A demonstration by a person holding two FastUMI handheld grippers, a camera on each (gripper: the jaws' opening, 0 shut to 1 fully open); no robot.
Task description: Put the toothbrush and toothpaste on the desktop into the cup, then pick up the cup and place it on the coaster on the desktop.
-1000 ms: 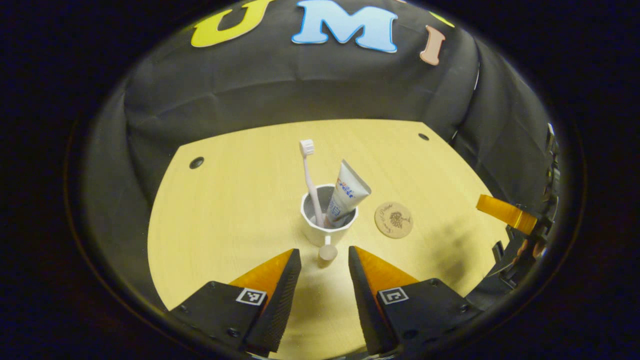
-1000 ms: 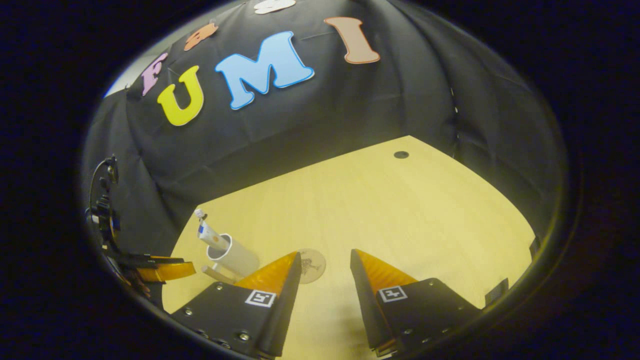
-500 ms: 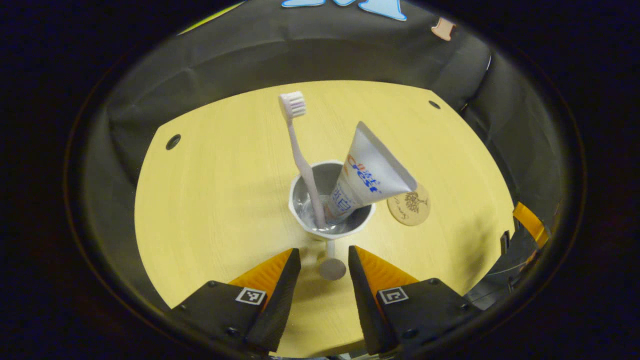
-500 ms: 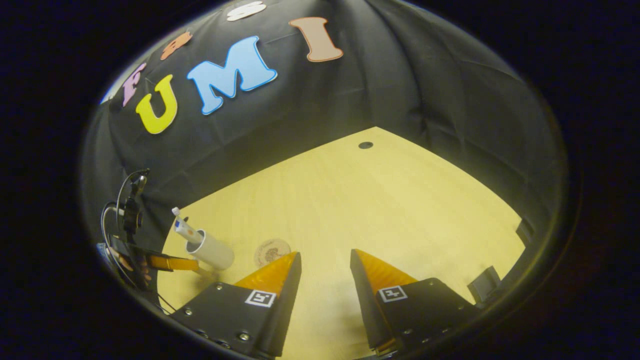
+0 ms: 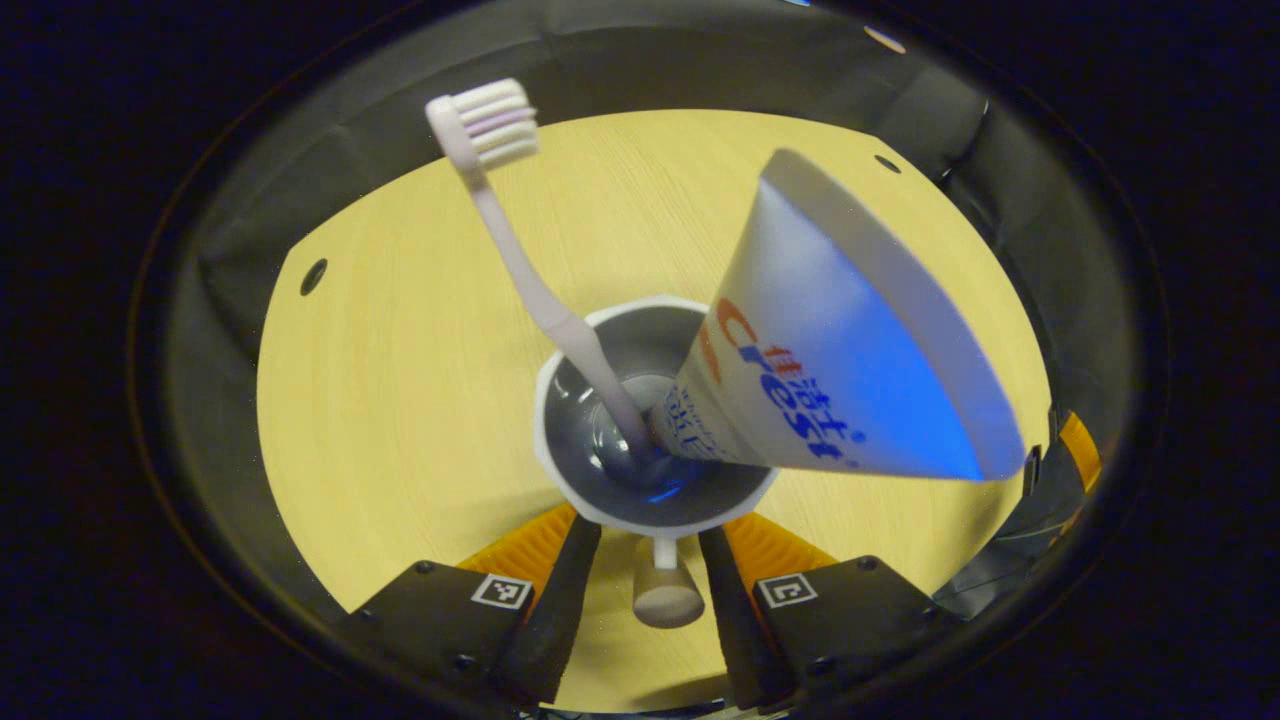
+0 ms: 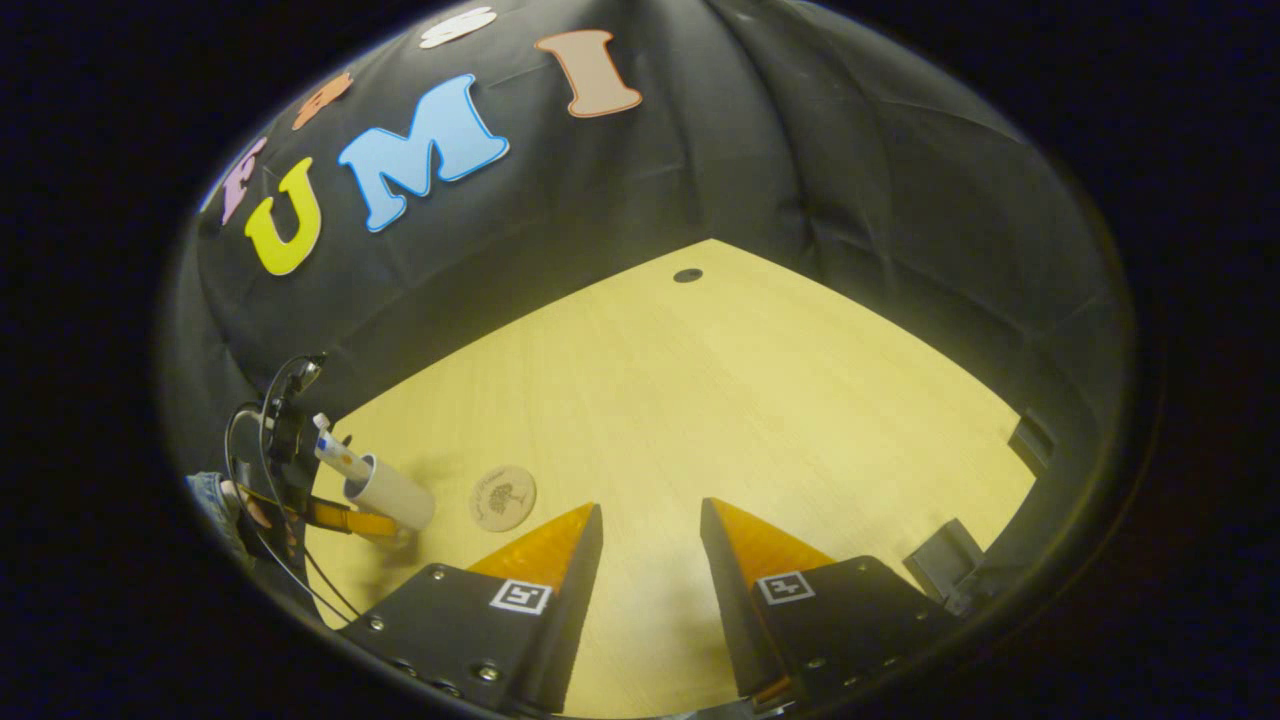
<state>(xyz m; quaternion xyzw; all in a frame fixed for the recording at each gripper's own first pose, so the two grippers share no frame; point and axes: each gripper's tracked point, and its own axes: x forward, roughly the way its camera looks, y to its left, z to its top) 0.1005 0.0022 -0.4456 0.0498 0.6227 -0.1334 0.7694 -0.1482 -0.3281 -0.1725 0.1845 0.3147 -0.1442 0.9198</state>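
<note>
Wood-grain yellow desk with a lot of bare room on it, so using the cup as the landmark. It stands on the desk right in front of the left gripper, looking straight down into its white rim. The toothbrush leans out of the cup up and to the left, bristles at the top, and the toothpaste tube leans out to the right, wide flat end up. The cup's little knob handle pokes back between the left gripper's fingers, which sit spread on either side of it just under the rim, not touching the handle as far as I can tell.

In the right gripper view the cup is off at the far left near the desk's edge, and the coaster lies flat just to the right of it, a small gap between them. The right gripper hangs spread with nothing in it, well away from the cup. Beyond the coaster the desk runs bare to its back edge, where a small dark hole sits by the black cloth.
</note>
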